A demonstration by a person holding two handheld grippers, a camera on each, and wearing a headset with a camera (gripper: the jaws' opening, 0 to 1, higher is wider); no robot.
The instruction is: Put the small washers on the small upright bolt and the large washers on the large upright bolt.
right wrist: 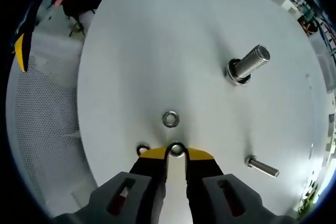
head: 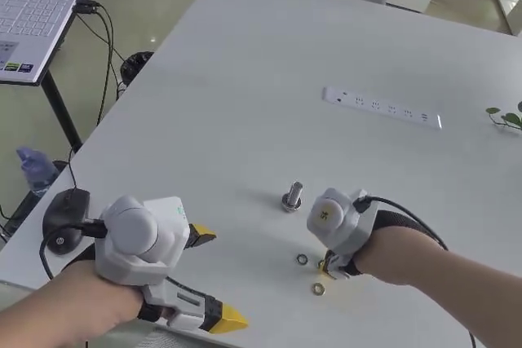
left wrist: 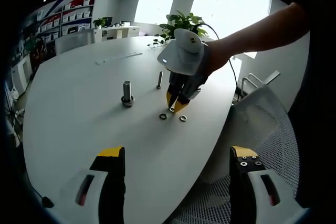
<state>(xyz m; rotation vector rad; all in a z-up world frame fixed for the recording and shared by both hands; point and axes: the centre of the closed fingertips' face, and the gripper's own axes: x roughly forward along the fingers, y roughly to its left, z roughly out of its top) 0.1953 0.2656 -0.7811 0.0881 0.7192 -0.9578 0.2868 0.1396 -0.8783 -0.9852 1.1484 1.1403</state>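
Observation:
The large upright bolt (head: 292, 196) (left wrist: 127, 94) (right wrist: 247, 64) stands mid-table, and the thin small bolt (left wrist: 159, 80) (right wrist: 262, 166) is a little beyond it. My right gripper (head: 330, 266) (left wrist: 176, 104) (right wrist: 177, 153) points down at the table, its yellow tips nearly together around a washer (right wrist: 177, 148). Two loose washers lie beside it: one (head: 303, 259) (left wrist: 163, 116) (right wrist: 170, 119) just ahead of the tips, another (head: 318, 288) (left wrist: 182, 118) (right wrist: 143, 149) against the left tip. My left gripper (head: 216, 276) (left wrist: 177, 153) hovers open and holds nothing near the table's front edge.
A white power strip (head: 383, 107) lies further back on the white table (head: 245, 79). A laptop (head: 33, 6) sits on a stand at far left, with cables and a bottle (head: 37, 169) on the floor. A mesh chair (left wrist: 262, 129) stands at the table's edge.

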